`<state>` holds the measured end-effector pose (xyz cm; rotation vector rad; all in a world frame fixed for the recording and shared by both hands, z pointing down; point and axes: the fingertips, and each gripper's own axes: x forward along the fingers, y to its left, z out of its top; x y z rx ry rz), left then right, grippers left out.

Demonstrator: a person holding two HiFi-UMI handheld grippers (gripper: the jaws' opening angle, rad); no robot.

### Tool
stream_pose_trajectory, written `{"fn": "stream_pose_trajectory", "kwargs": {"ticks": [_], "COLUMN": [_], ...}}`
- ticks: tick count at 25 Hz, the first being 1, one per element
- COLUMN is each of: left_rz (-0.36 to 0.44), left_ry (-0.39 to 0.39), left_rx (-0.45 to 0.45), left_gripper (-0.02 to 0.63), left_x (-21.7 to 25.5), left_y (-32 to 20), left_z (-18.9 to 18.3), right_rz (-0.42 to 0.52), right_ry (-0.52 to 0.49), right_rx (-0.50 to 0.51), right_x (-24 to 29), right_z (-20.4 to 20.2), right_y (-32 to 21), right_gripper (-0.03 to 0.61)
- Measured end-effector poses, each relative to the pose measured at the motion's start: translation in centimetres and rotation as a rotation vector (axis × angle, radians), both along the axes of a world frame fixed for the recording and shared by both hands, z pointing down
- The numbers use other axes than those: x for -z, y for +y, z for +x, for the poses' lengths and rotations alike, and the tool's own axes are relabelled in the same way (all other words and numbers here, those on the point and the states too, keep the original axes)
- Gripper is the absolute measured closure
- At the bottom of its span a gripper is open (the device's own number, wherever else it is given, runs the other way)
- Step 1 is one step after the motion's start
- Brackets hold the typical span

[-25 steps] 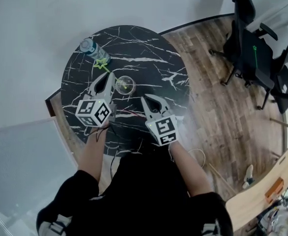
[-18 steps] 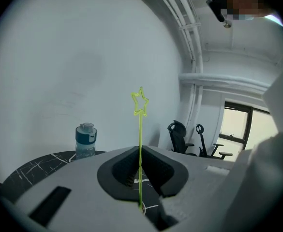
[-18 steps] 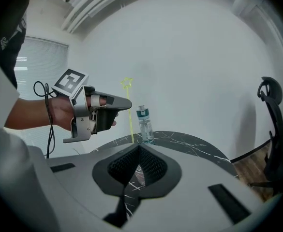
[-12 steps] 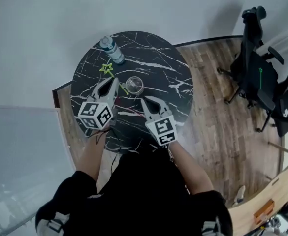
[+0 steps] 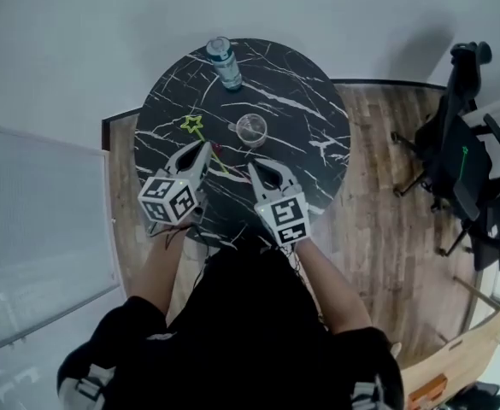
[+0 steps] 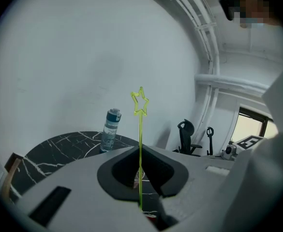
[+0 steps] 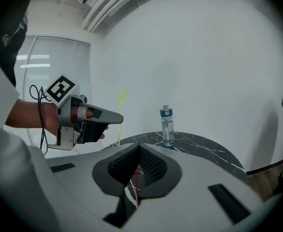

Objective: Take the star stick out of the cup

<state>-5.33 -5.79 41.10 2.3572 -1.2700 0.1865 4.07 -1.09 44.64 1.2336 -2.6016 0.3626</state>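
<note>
Star stick [image 5: 192, 125] is out of the cup [image 5: 251, 130]. A second ago its lower end sat at the rim.

Head view: cup stands alone on the worktop [image 5: 318, 118], stick well clear, so removal looks done.

Left gripper [image 5: 203, 147] view: jaws clamped on the stick, star upright.

Right gripper [image 5: 256, 169] view: jaws together, nothing held.

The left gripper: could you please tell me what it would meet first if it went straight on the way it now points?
Probably the marble table top between the glass cup and the water bottle; the left gripper aims between them. Depth is unclear, so it might brush the cup.
</note>
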Motion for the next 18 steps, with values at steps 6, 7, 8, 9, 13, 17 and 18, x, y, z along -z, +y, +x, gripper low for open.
{"fn": "stream_pose_trajectory", "kwargs": {"ticks": [6, 7, 8, 9, 13, 17, 18], "left_rz": [-0.095, -0.108, -0.124, -0.14, -0.188, -0.222, -0.231], "left_ry": [0.041, 0.035, 0.034, 0.035, 0.047, 0.066, 0.072], "left_rx": [0.04, 0.044, 0.047, 0.05, 0.058, 0.07, 0.07], "left_gripper": [0.601, 0.601, 0.601, 0.601, 0.601, 0.601, 0.601], "left_x": [-3.5, -4.1, -4.7, -5.3, -7.8, -9.8, -10.3], "left_y": [3.1, 3.5, 3.9, 4.2, 5.0, 5.4, 5.4], "left_z": [-1.0, -1.0, -1.0, -1.0, -0.8, -0.7, -0.6], "right_rz": [-0.019, -0.026, -0.033, -0.041, -0.072, -0.112, -0.12], "right_ry": [0.013, 0.016, 0.018, 0.019, 0.016, 0.021, 0.023], "right_rx": [0.056, 0.06, 0.061, 0.062, 0.06, 0.054, 0.054], "right_x": [-1.0, -1.3, -1.6, -1.9, -3.5, -5.2, -5.5], "right_z": [-1.1, -1.1, -1.1, -1.1, -1.1, -0.9, -0.9], "right_y": [1.8, 2.1, 2.4, 2.5, 2.8, 3.1, 3.2], "right_gripper": [0.581, 0.581, 0.582, 0.582, 0.582, 0.582, 0.582]}}
